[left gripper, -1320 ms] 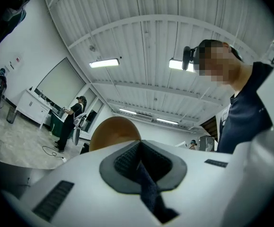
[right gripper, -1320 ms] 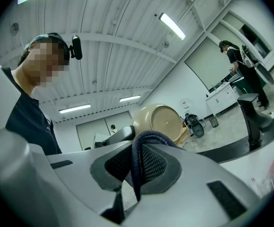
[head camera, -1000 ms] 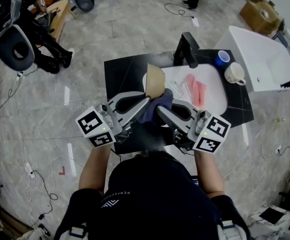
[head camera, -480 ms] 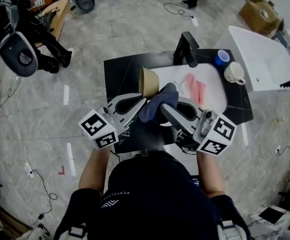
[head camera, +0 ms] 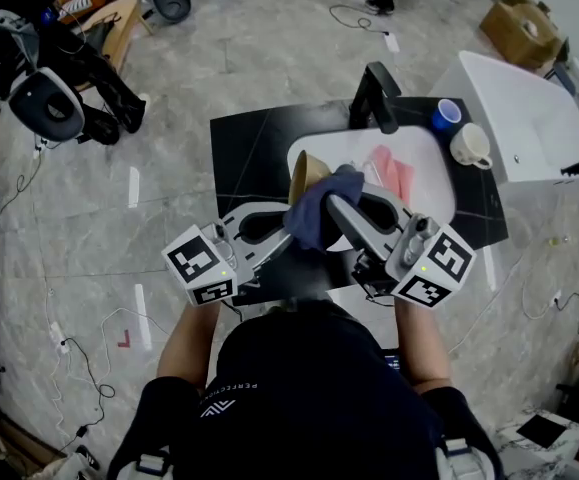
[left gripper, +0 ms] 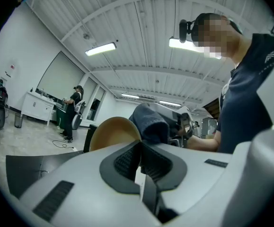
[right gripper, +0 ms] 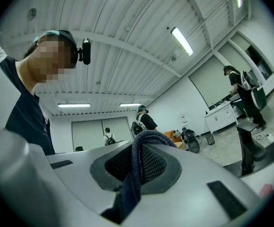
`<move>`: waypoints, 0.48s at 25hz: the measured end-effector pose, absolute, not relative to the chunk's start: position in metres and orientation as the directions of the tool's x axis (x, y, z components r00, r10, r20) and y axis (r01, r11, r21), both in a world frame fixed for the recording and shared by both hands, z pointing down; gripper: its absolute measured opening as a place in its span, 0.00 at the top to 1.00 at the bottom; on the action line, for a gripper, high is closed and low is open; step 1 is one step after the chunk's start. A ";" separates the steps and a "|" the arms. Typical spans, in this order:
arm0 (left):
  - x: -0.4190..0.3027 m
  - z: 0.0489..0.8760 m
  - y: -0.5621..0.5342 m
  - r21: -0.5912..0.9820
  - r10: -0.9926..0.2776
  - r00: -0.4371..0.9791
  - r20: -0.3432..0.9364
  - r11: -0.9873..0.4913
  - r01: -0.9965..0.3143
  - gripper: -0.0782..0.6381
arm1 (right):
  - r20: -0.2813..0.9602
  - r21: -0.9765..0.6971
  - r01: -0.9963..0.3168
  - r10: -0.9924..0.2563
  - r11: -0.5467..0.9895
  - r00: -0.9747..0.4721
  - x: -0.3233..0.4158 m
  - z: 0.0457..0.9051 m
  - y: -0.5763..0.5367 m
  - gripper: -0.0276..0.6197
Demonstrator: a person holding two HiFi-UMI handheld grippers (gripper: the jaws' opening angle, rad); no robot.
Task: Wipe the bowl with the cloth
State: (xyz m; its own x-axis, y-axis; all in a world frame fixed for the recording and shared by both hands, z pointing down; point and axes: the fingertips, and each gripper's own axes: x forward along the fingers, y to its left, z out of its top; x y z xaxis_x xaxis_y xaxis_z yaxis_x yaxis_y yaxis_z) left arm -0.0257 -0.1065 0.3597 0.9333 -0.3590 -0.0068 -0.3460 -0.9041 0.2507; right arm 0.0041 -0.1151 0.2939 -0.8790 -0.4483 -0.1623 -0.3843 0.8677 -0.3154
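Nothing really readable here tbh. There's a tiny white logo with a line of lettering on the person's dark navy shirt (head camera: pixel 231 396), too small to make out. The black-and-white square markers (head camera: pixel 197 260) are just patterns.

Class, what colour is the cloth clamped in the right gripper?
Dark blue; the cloth shows best in the right gripper view.

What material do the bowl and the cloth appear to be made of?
Bowl: perhaps wood or bamboo, possibly plastic; even tan colour, matte, no glare.
Cloth: soft textile, dark blue; a fine ribbed weave shows, and it folds limply.
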 end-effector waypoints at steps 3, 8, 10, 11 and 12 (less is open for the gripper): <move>-0.024 0.355 -0.099 0.235 -0.319 0.947 -0.020 -0.922 -0.306 0.87 | -0.155 -0.312 -0.403 -0.465 0.860 -0.872 0.005 0.297 -0.119 0.88; -0.024 0.351 -0.090 0.209 -0.274 0.961 -0.020 -0.942 -0.264 0.87 | -0.141 -0.294 -0.438 -0.492 0.849 -0.859 0.007 0.301 -0.125 0.88; -0.024 0.343 -0.087 0.195 -0.250 0.967 -0.052 -0.952 -0.236 0.87 | -0.137 -0.286 -0.447 -0.498 0.848 -0.856 0.007 0.301 -0.127 0.88; -0.024 0.338 -0.084 0.189 -0.231 0.970 -0.073 -0.958 -0.214 0.87 | -0.132 -0.279 -0.452 -0.500 0.847 -0.856 0.007 0.301 -0.127 0.88; -0.024 0.335 -0.080 0.182 -0.211 0.975 -0.076 -0.964 -0.194 0.87 | -0.126 -0.270 -0.456 -0.500 0.848 -0.857 0.006 0.301 -0.127 0.88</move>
State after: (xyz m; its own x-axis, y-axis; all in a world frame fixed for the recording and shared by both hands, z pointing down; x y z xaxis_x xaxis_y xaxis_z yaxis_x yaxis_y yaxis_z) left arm -0.0245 -0.0803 0.3350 0.9745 -0.2108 -0.0765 -0.1942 -0.9639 0.1822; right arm 0.0065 -0.1274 0.3008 -0.8565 -0.5004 -0.1263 -0.4557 0.8481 -0.2701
